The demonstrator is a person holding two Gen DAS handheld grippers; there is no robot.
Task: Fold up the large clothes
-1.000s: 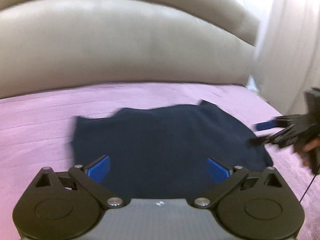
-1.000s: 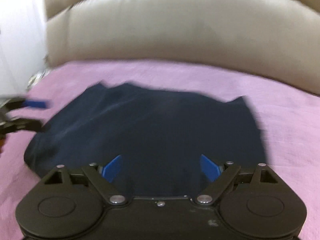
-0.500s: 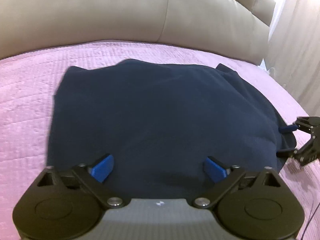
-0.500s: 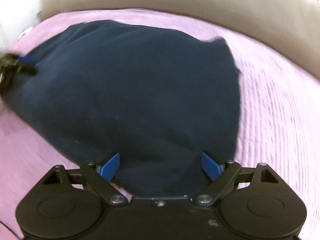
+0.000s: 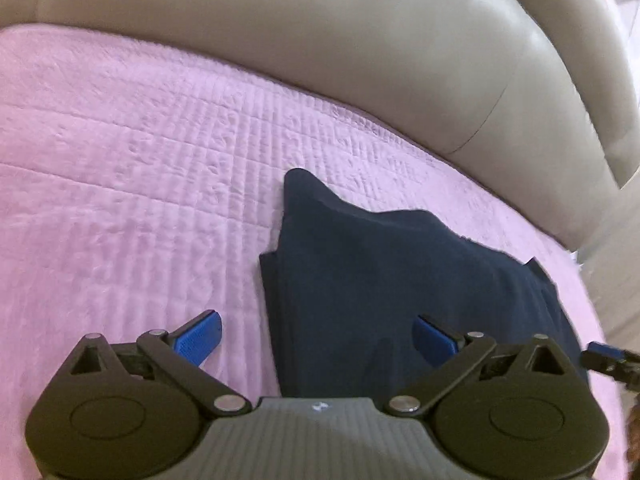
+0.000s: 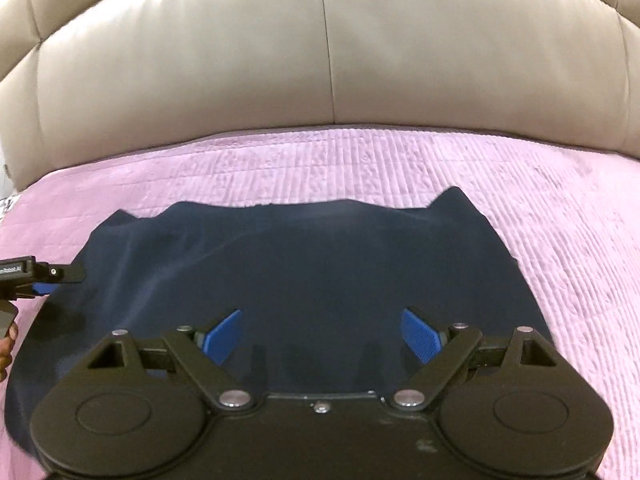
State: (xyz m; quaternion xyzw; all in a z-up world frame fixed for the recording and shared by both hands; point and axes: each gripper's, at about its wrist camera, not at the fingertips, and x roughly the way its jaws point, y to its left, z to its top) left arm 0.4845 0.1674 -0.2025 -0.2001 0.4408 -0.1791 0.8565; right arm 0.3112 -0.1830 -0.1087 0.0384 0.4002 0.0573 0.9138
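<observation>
A folded navy garment (image 5: 400,280) lies flat on the pink quilted bedspread (image 5: 120,160). My left gripper (image 5: 316,336) hovers open over the garment's left edge, with one blue pad over the bedspread and the other over the cloth. In the right wrist view the same garment (image 6: 320,264) spreads wide, and my right gripper (image 6: 322,336) stands open over its near edge with nothing held. Each gripper shows in the other's view: the right gripper (image 5: 600,354) at the garment's right side, the left gripper (image 6: 60,280) at its left side.
A padded beige headboard (image 6: 320,60) rises behind the bedspread (image 6: 560,240). A pale curtain or wall (image 5: 616,248) stands past the bed's right edge. Part of a hand (image 6: 6,348) shows at the left border. Bare bedspread lies left and right of the garment.
The left wrist view has swung left, so the garment's left edge now lies between its fingers. The right wrist view has drawn back and levelled. Both grippers stay open.
</observation>
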